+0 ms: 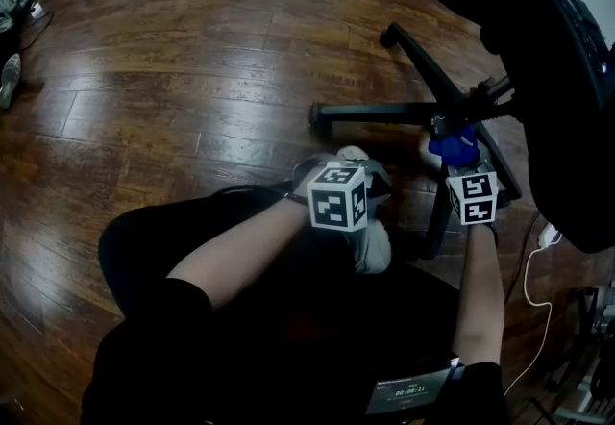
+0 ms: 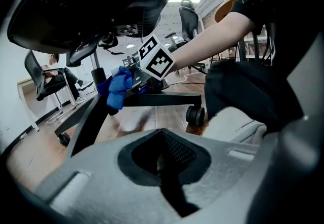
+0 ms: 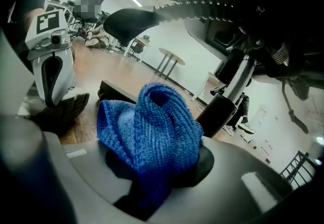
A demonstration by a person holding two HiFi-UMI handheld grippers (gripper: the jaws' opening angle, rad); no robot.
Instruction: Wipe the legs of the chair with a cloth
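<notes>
Cloth (image 3: pixel 152 126) sits pinched in the right gripper (image 3: pixel 157 172) at two o'clock; left gripper (image 2: pixel 164 167) is closed, empty. Next, rub the chair leg (image 1: pixel 384 112).

Head view looks steeply down from above onto the wood floor (image 1: pixel 173 58) and the chair base (image 1: pixel 384 112). Left gripper view sits low, near floor level, looking across at that same base and the right gripper (image 2: pixel 121 85). Right gripper view is super close on its blue cloth (image 3: pixel 152 126), with the left gripper (image 3: pixel 49 83) at its left edge.
</notes>
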